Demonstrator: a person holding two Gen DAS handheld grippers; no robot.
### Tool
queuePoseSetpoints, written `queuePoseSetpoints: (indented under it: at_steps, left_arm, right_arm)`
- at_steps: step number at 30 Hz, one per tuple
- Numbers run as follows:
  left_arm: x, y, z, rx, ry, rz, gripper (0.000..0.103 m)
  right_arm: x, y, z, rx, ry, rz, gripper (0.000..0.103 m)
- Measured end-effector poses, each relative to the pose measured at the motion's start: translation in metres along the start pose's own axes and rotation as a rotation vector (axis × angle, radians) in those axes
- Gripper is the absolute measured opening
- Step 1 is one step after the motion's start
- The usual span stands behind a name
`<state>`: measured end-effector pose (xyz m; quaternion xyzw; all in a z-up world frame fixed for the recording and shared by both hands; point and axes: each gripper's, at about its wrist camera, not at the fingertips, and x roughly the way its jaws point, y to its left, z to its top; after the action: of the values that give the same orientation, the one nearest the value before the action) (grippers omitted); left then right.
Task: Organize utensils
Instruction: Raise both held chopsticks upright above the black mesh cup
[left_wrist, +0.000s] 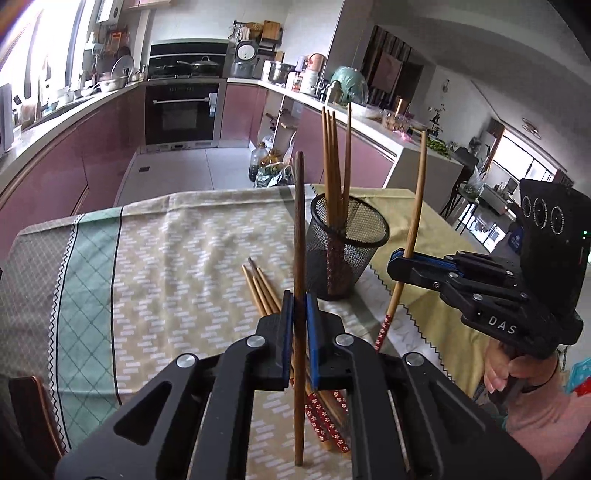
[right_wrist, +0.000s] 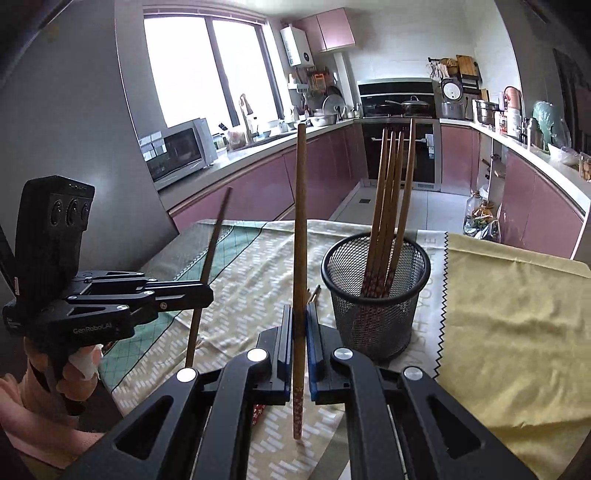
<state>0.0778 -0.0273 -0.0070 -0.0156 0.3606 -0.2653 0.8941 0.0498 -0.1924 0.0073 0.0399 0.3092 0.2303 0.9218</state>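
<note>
We hold one chopstick upright in each gripper: the left gripper (left_wrist: 300, 314) is clenched on a dark chopstick (left_wrist: 299, 229) at lower centre, the right gripper (right_wrist: 300, 332) on a patterned-end chopstick (right_wrist: 300, 221). Either could pivot between the pads, miss the mesh cup (right_wrist: 376, 295) right of centre, or clip its four standing chopsticks (right_wrist: 391, 192); about four loose chopsticks (left_wrist: 258, 288) lie on the tablecloth (left_wrist: 166, 258)

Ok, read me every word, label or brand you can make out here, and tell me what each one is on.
"DAS": on the right tool body, remaining letters hidden.
"GenRoboAI": on the left tool body.
"SH YOU": partial print on the tablecloth beside the mesh cup.
Microwave stickers and appliance labels: too small to read.
</note>
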Motion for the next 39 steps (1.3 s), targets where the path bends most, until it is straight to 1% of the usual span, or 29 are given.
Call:
queuePoseSetpoints:
  at_steps: [9, 14, 19, 27, 39]
  left_arm:
    - [-0.027, -0.007, 0.011, 0.009, -0.056, -0.025, 0.007]
    - [-0.032, -0.007, 0.013, 0.005, -0.070, -0.025, 0.007]
    - [-0.038, -0.007, 0.018, -0.009, -0.088, -0.048, 0.007]
    - [-0.040, -0.010, 0.031, -0.019, -0.128, -0.078, 0.007]
    - [-0.036, -0.020, 0.060, -0.006, -0.186, -0.110, 0.007]
  right_arm:
    - [-0.011, -0.007, 0.009, 0.009, -0.046, -0.001, 0.006]
    - [-0.014, -0.006, 0.011, 0.007, -0.057, -0.003, 0.006]
    - [-0.016, -0.005, 0.013, 0.006, -0.066, -0.003, 0.006]
    - [-0.020, -0.006, 0.020, 0.004, -0.092, -0.007, 0.006]
    - [-0.031, -0.012, 0.042, -0.008, -0.143, -0.021, 0.006]
